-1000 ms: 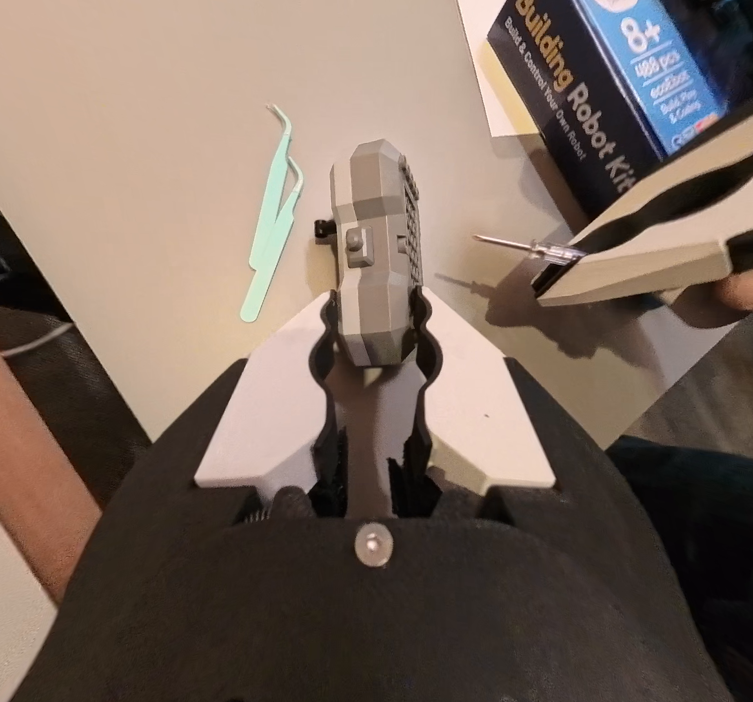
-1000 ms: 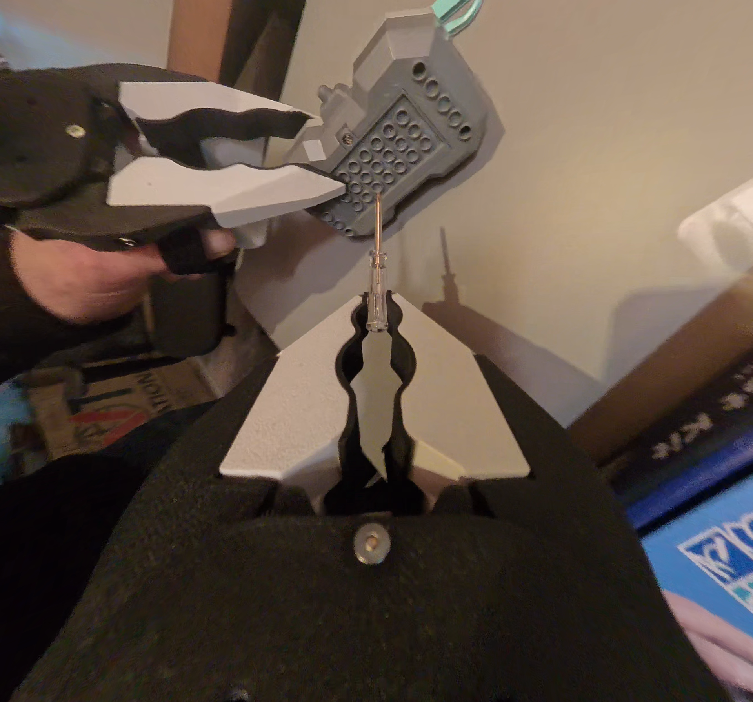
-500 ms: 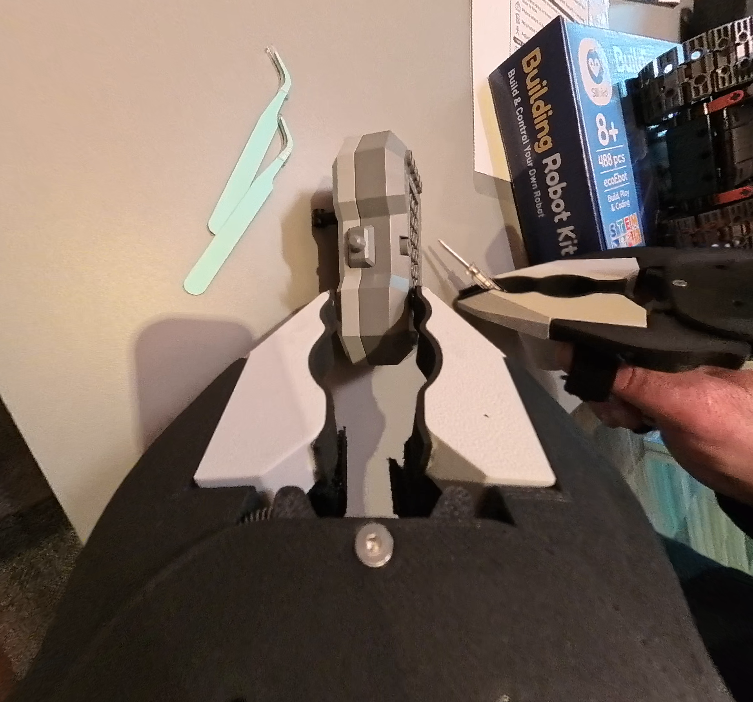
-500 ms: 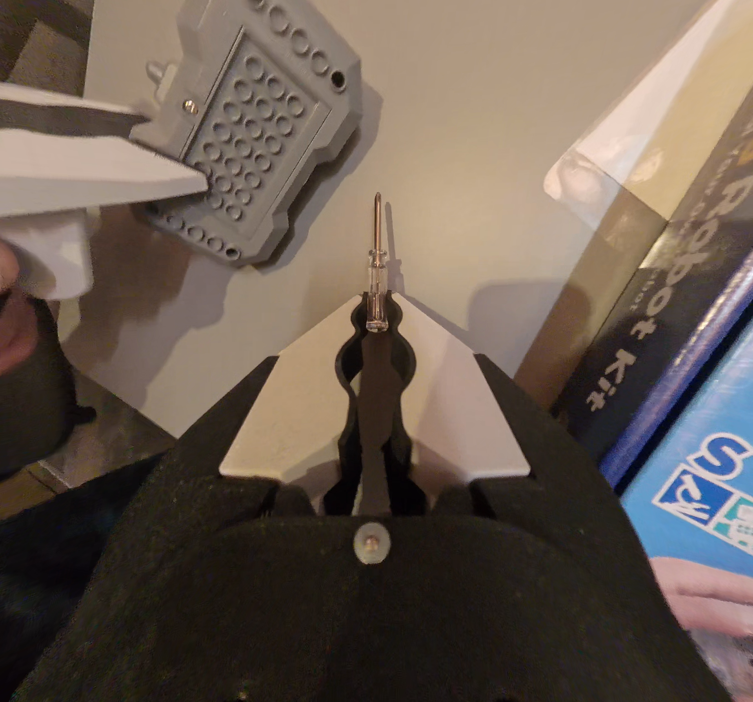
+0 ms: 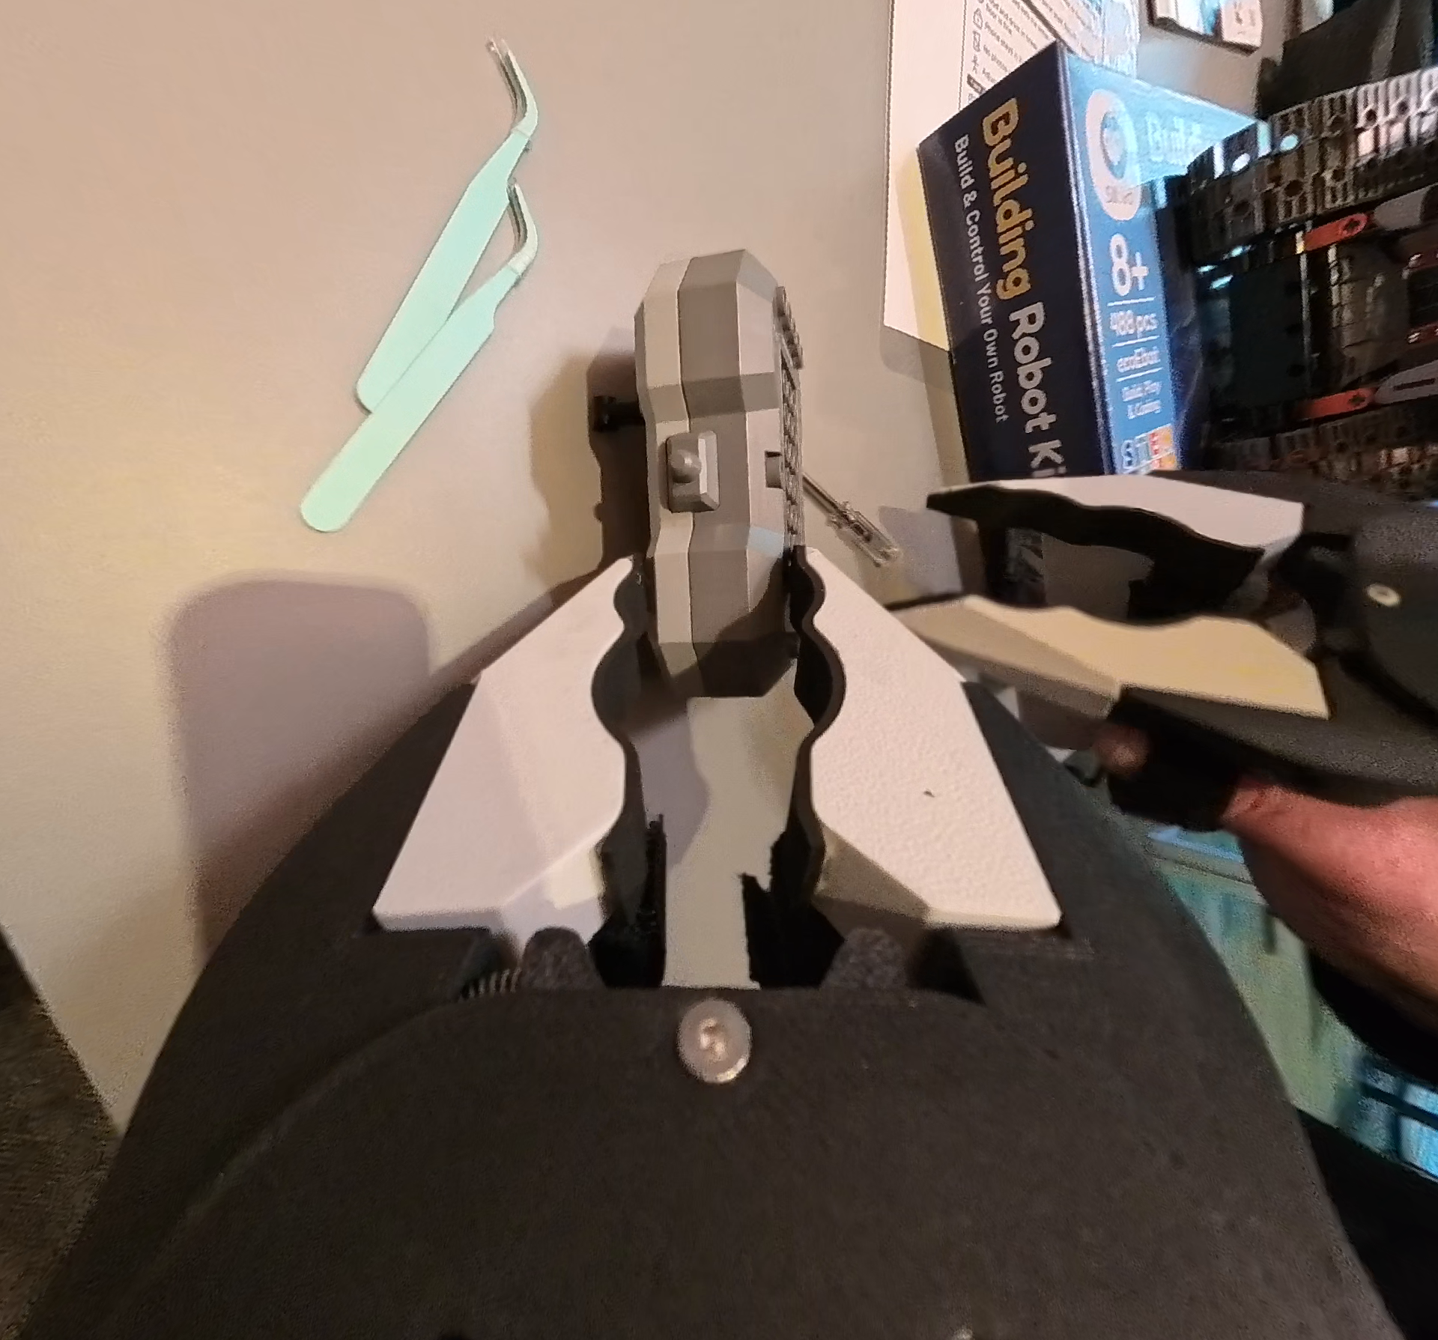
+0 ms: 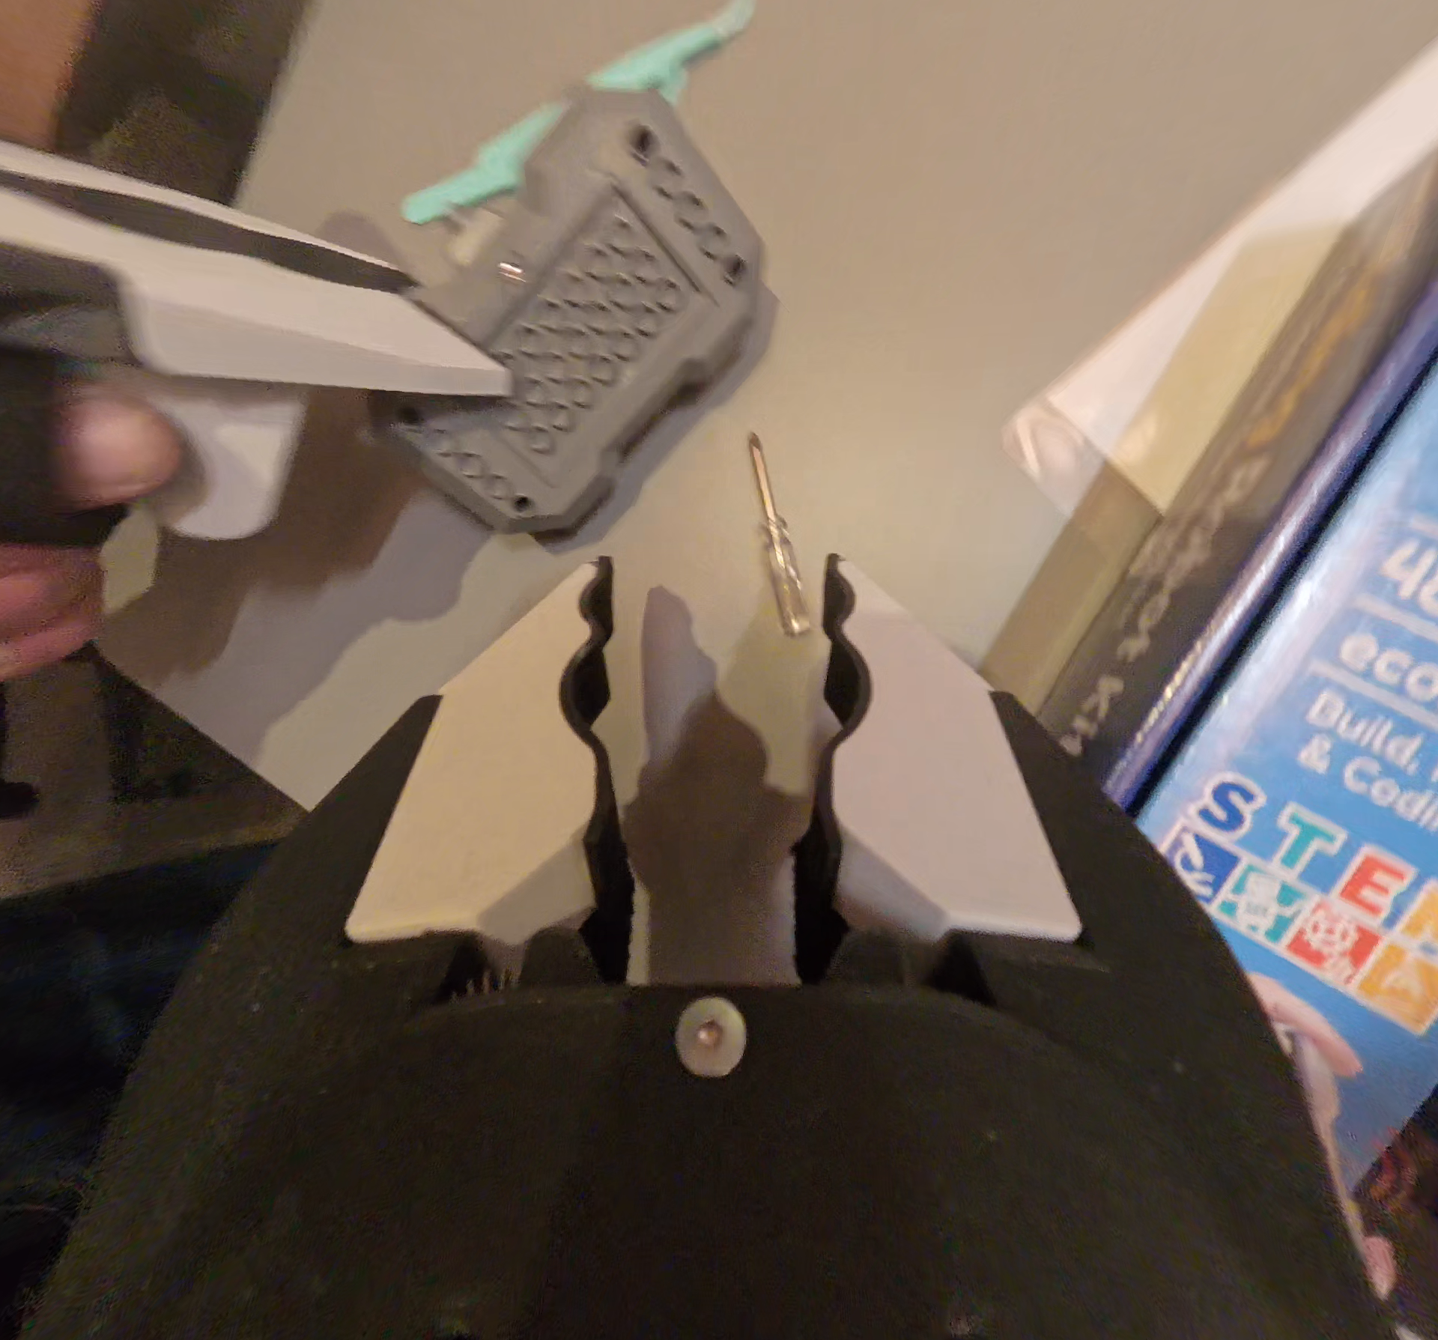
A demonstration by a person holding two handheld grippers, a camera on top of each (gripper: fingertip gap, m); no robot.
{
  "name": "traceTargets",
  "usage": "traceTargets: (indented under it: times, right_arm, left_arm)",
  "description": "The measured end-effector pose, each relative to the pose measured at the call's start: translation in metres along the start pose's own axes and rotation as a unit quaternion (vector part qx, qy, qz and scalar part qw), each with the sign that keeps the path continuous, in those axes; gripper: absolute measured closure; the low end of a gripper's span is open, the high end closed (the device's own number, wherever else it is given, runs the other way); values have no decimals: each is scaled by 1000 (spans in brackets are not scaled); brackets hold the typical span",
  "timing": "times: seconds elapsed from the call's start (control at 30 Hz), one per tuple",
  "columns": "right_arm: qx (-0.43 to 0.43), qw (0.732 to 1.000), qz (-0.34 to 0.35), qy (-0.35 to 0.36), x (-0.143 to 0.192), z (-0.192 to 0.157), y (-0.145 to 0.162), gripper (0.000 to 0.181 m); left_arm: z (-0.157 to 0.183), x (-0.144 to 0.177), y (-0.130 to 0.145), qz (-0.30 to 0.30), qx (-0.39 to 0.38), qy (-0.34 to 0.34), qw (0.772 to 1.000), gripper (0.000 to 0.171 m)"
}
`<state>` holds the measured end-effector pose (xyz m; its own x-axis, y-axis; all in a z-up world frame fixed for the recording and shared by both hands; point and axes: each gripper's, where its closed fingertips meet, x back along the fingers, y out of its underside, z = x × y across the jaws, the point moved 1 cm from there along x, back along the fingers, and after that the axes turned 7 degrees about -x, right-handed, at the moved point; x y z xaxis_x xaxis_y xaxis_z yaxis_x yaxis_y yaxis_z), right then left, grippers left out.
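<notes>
Up close, the left gripper (image 5: 720, 579) is clamped on the lower end of a grey studded block module (image 5: 712, 462), which stands upright between its white fingers (image 5: 537, 758) above the beige surface (image 5: 233, 135). The module's pegged face, with its grid of round holes, turns toward the right gripper (image 6: 716, 571); in the right wrist view the same module (image 6: 615, 306) shows that face tilted, with the left gripper's finger laid across its near corner.

The right gripper's jaws stand apart and hold nothing. A small screwdriver (image 6: 774, 540) with a clear handle and thin metal shaft lies on the surface just ahead of the gap, nearer the right finger, its tip pointing away from the camera. In the left wrist view the screwdriver (image 5: 848, 524) lies just beside the module's pegged side, between it and the right gripper's fingertips (image 5: 957, 517); whether it touches the module cannot be told. A hand (image 5: 1284, 859) grips the right gripper's black body.

Two mint-green curved tweezers (image 5: 443, 369) lie side by side on the surface, left of the module and apart from it. A dark blue product box (image 5: 1035, 275) stands at the right, with a white printed sheet (image 5: 941, 18) behind it and a black construction of studded beams (image 5: 1323, 229) further right.
</notes>
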<state>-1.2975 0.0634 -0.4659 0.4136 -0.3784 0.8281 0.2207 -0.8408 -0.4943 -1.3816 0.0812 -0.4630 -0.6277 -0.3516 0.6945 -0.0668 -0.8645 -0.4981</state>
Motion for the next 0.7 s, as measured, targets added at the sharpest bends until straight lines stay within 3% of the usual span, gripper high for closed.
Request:
traceTargets:
  times: [0.1,0.27,0.37,0.47,0.6,0.7]
  right_arm:
    - [141,989,39,6,9,-22,-9,114]
    - [333,939,60,62,2,-37,-7,94]
    - [375,919,78,98,3,-35,-11,92]
    - [396,905,100,117,12,-32,-18,107]
    - [430,886,127,121,22,-35,-24,105]
    - [443,881,118,115,21,-31,-20,114]
  left_arm:
    - [7,1,-1,-2,52,30,998,139]
    - [28,9,-9,-3,174,110,979,139]
    - [41,13,-13,-16,210,139,968,139]
    - [45,17,-13,-31,231,144,962,140]
    - [61,17,-6,-64,258,167,950,140]
    - [73,15,-6,-73,273,177,943,140]
